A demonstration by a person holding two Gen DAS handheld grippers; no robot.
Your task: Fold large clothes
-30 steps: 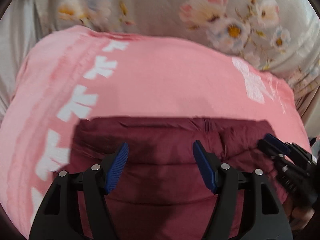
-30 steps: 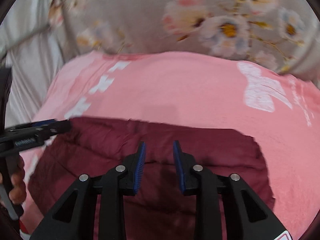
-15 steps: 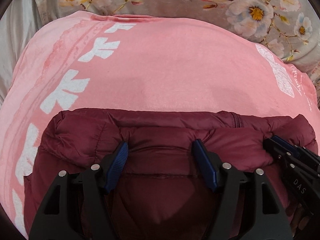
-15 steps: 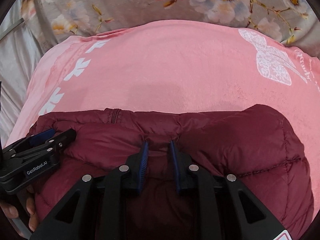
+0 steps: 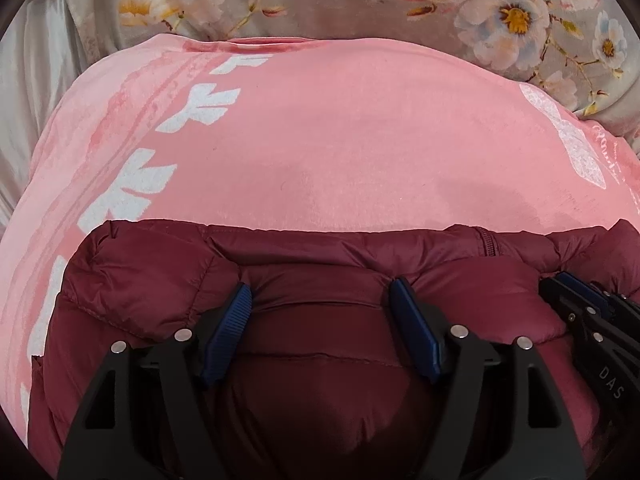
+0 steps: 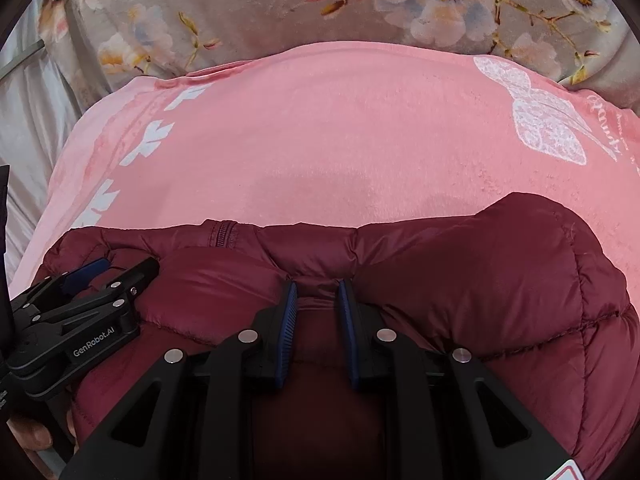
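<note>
A dark red puffer jacket lies folded on a pink blanket; it also shows in the right wrist view. My left gripper is open, its blue pads pressed down on the jacket's top fold with padding bulging between them. My right gripper is nearly shut, with a narrow ridge of jacket fabric between its pads. The right gripper shows at the right edge of the left wrist view. The left gripper shows at the left of the right wrist view. The jacket's zipper runs along the far fold.
The pink blanket has white leaf prints and a white bow print. Beyond it lies grey floral bedding. White cloth hangs at the left. My hand shows at the lower left.
Both grippers came down onto the jacket. The jacket's near part was brought over, so a puffy folded edge now lies ahead. The right gripper narrowed onto the fabric.
</note>
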